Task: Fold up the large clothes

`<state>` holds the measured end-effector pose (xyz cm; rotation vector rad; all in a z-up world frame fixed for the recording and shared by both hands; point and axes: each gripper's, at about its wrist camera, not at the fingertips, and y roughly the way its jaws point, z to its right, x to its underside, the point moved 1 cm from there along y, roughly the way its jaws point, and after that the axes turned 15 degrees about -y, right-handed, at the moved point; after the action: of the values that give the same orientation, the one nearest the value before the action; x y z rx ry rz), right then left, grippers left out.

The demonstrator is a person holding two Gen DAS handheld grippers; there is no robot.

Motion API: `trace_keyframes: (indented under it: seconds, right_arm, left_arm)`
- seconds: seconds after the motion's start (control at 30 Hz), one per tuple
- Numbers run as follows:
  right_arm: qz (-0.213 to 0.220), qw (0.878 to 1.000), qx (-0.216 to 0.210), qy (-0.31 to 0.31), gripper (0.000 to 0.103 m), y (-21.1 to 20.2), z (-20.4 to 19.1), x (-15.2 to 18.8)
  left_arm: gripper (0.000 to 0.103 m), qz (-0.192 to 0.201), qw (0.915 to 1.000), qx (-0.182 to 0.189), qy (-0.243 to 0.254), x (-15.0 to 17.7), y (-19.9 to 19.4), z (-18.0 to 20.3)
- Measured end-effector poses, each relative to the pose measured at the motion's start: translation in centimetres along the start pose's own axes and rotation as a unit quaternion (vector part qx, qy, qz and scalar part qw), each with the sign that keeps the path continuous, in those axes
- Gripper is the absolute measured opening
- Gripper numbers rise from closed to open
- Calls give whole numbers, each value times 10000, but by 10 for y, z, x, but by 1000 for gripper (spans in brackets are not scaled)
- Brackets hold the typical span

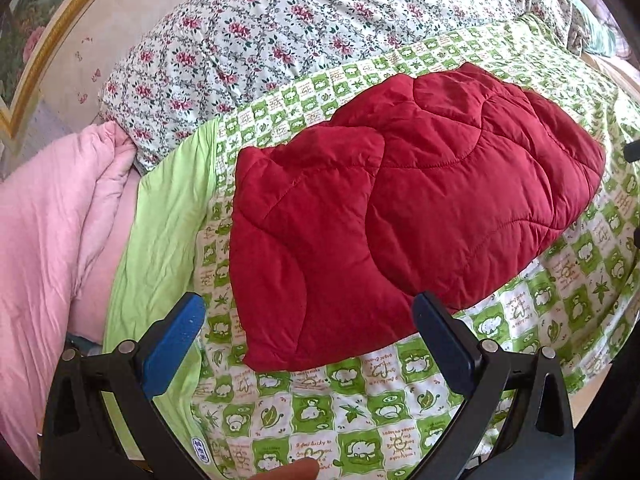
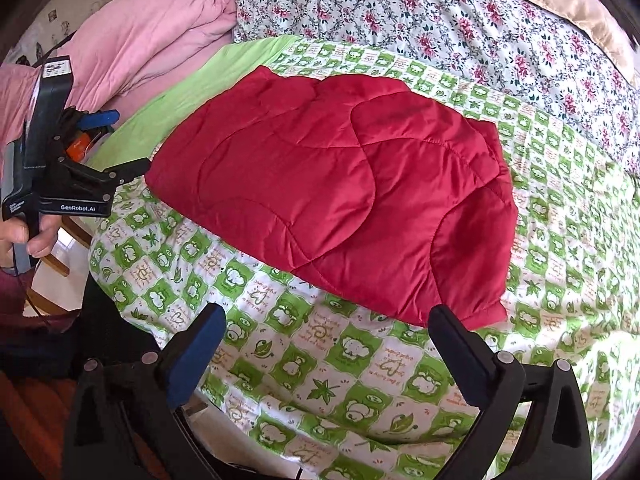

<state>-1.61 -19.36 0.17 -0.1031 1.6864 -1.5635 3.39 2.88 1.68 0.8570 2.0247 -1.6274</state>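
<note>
The red jacket (image 1: 400, 200) lies in the middle of both views, on the green checked sheet (image 1: 360, 408) that covers the bed. It is already a compact bundle: one padded part is laid over the other, and the edges look roughly lined up. I judge that the folding is nearly done or done, though I cannot tell from here whether one more fold is planned.

The left gripper (image 1: 308, 328) hangs over the lower part of its frame, just before the near edge of the jacket. Its jaws stand wide apart and hold nothing; the blue pads face each other with only sheet and a red corner between them. The right gripper (image 2: 326, 332) is the same: wide apart, empty, with its right finger just beside the lower right corner of the jacket but, as far as I see, not touching it. In the right view, the left gripper appears again at the left edge (image 2: 120, 148), held by a hand (image 2: 28, 236) and well apart from the cloth.

Both tools sit back from the jacket, probably so that the person can check the shape. The filling is puffy and the cloth looks smooth, so the top layer could slide or spring open.

At the upper part of the frames lie a flowered quilt (image 1: 280, 32) and a pink blanket (image 1: 52, 216), out of the way.
</note>
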Motion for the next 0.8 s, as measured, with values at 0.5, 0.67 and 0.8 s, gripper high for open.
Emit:
trace_keyframes:
  seconds: [0.5, 0.67, 0.8]
  right_arm:
    - [-22, 9998, 111, -188, 102, 10, 12, -21]
    - [-71, 9997, 146, -188, 102, 14, 17, -23]
    - [-70, 9997, 154, -174, 102, 15, 20, -25]
  left_arm:
    - [103, -35, 9996, 158, -248, -10, 5, -2]
    - [103, -50, 9996, 169, -219, -12, 8, 0]
    - [103, -49, 9996, 183, -211, -15, 9, 1]
